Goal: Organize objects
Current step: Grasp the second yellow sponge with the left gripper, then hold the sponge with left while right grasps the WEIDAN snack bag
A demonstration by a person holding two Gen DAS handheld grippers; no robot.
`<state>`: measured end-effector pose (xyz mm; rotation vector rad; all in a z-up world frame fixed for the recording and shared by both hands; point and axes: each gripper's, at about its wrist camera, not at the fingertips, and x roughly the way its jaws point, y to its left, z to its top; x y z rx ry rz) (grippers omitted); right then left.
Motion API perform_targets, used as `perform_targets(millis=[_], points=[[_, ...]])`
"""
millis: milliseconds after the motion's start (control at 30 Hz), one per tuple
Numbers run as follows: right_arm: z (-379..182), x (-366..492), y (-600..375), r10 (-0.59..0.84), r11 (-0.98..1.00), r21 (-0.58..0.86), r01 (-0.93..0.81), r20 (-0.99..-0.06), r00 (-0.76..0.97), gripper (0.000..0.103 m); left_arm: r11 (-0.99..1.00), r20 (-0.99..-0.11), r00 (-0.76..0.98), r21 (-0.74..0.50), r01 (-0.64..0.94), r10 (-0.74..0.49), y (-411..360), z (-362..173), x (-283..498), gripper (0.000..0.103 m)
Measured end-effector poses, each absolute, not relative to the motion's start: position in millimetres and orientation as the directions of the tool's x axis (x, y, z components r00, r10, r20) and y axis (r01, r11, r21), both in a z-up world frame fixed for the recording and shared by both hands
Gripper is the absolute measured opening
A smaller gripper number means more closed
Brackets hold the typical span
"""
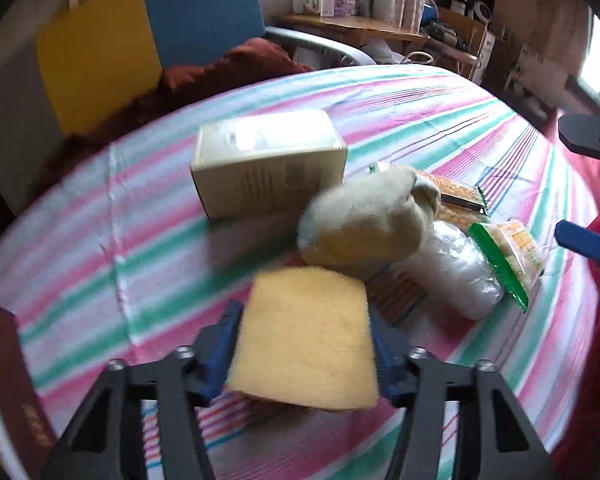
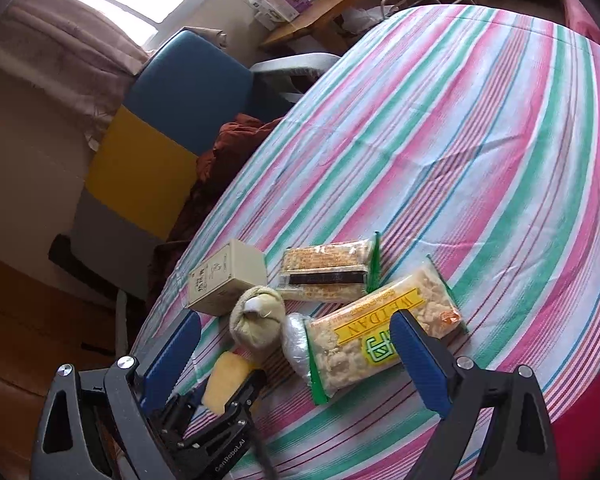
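on the striped tablecloth (image 1: 440, 92), your left gripper (image 1: 306, 344) clasps the yellow rectangular sponge (image 1: 306, 336) beside the beige rolled sock (image 1: 360, 220), your right gripper (image 2: 296, 356) gapes empty; next, likely lift and place it.

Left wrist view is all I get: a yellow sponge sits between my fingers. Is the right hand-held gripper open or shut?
Observer: The right hand-held gripper is wide open and grips nothing.
Operator: The rolled sock blocks my view. What lies behind it?
Observer: A second snack pack lies flat on the striped cloth, next to the cream box.
Operator: Does the nearer snack pack have a label?
Observer: Yes, it has a yellow band that reads WEIDAN.
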<state>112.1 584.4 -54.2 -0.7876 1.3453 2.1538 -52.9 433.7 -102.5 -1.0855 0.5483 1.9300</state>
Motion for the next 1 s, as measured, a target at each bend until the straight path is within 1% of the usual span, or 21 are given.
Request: perform_targets(millis=[133, 267, 467, 600, 667, 767, 867, 1000], points=[[-58.6, 115.1, 589.6, 0.119, -0.358, 0.610, -0.707, -0.721, -0.682, 0.097, -0.546, -0.825, -0.312, 0.005, -0.838, 0.472, 424.3, -108.0, -42.3, 0.054], [-66.2, 118.7, 595.9, 0.141, -0.298, 0.560, -0.773, -0.775, -0.616, 0.097, -0.579, -0.819, -0.310, -0.034, -0.815, 0.483, 405.8, -106.8, -39.9, 0.054], [-69.0, 113.6, 595.0, 0.132, -0.299, 0.522, -0.799, -0.807, -0.576, 0.097, -0.602, -0.799, -0.333, -0.045, -0.797, 0.500, 372.0, -107.2, -23.2, 0.054], [-76.3, 111.3, 594.4, 0.054, -0.284, 0.545, -0.789, -0.812, -0.581, 0.097, -0.595, -0.788, -0.355, -0.018, -0.803, 0.503, 366.3, -110.1, -15.3, 0.054], [-74.4, 111.5, 593.3, 0.059, -0.294, 0.543, -0.786, -0.811, -0.582, 0.097, -0.593, -0.787, -0.352, -0.022, -0.805, 0.507, 364.6, -110.9, -15.3, 0.054], [-78.5, 108.7, 592.4, 0.017, -0.289, 0.553, -0.781, -0.813, -0.582, 0.097, -0.589, -0.781, -0.352, -0.026, -0.807, 0.516, 363.1, -113.3, -14.3, 0.055], [-85.5, 105.0, 593.7, 0.002, -0.277, 0.531, -0.801, -0.833, -0.553, 0.097, -0.589, -0.778, -0.355, -0.024, -0.808, 0.519, 363.1, -113.4, -14.2, 0.055], [-103.1, 102.5, 607.0, -0.023, -0.201, 0.543, -0.815, -0.835, -0.550, 0.097, -0.590, -0.775, -0.351, -0.035, -0.807, 0.526, 360.8, -113.8, -16.3, 0.056]])
